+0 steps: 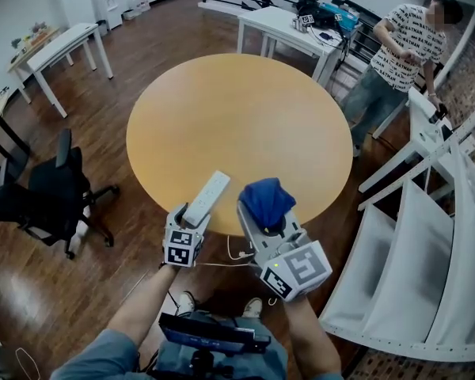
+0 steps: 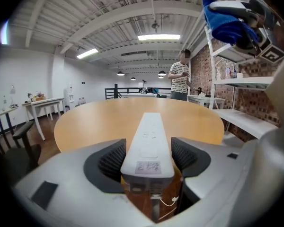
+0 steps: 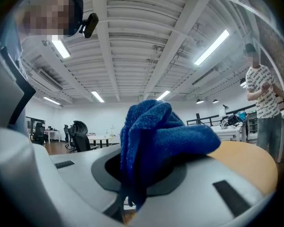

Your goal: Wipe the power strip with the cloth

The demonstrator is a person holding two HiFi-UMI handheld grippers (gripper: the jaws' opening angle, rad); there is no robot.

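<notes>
A white power strip (image 1: 207,196) lies with its far end on the round wooden table (image 1: 237,117) near the front edge, its near end between the jaws of my left gripper (image 1: 191,216). In the left gripper view the power strip (image 2: 149,136) runs straight away from me, the ribbed pads (image 2: 112,161) stand just off its sides, and the left gripper (image 2: 149,156) is open. My right gripper (image 1: 267,222) hovers beside it at the table's edge, shut on a bunched blue cloth (image 1: 267,200). The cloth (image 3: 156,131) spills over the right gripper (image 3: 146,170) and hides its pads.
A thin white cable (image 1: 237,253) hangs from the strip's near end. A black office chair (image 1: 55,188) stands to the left, white shelving (image 1: 427,236) to the right, white tables (image 1: 63,46) behind. A person in a patterned shirt (image 1: 400,46) stands at the far right.
</notes>
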